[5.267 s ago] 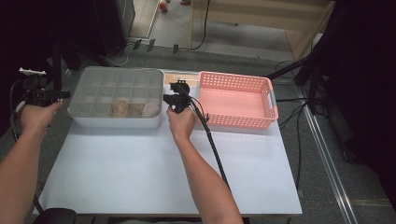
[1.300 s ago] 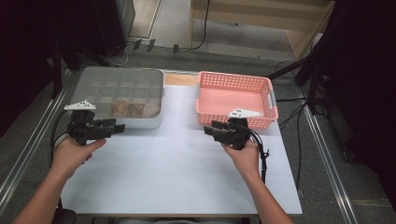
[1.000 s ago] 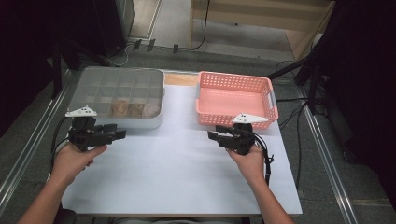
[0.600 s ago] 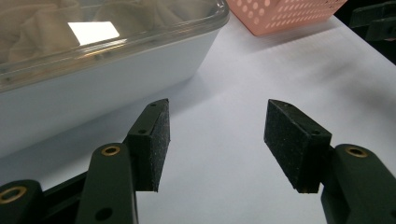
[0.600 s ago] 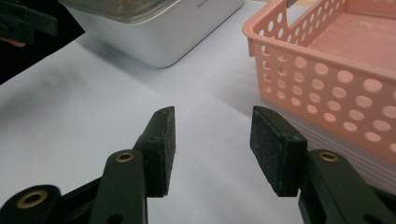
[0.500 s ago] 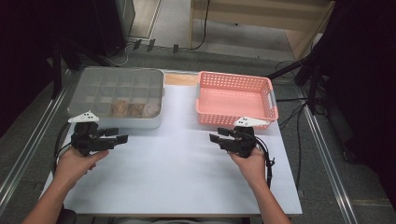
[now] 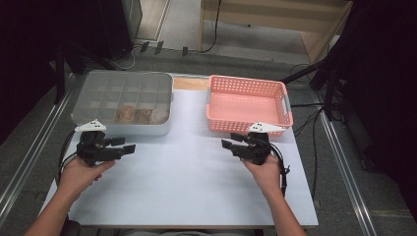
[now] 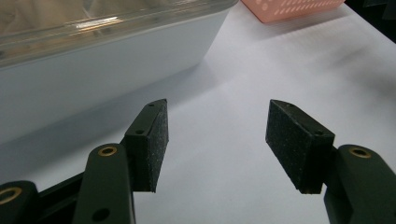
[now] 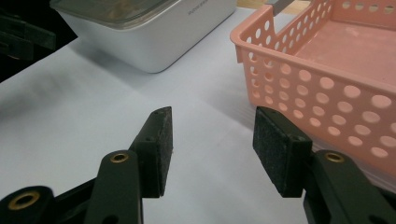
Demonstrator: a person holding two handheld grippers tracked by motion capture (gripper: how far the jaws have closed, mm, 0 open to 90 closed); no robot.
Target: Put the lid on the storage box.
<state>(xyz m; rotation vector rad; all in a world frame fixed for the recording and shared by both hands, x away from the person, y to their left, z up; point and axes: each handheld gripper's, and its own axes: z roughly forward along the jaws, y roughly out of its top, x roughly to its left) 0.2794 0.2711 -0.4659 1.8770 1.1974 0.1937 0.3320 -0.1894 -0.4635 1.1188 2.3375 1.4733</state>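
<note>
Tongs sit wide and hold nothing: the left gripper (image 7: 129, 144) and the right gripper (image 7: 231, 140) have just been opening. Past the left one is the grey box (image 7: 123, 103). Beside the right one is the pink basket (image 7: 248, 105).

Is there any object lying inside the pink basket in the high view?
No, the pink basket shows a bare floor with nothing lying in it.
</note>
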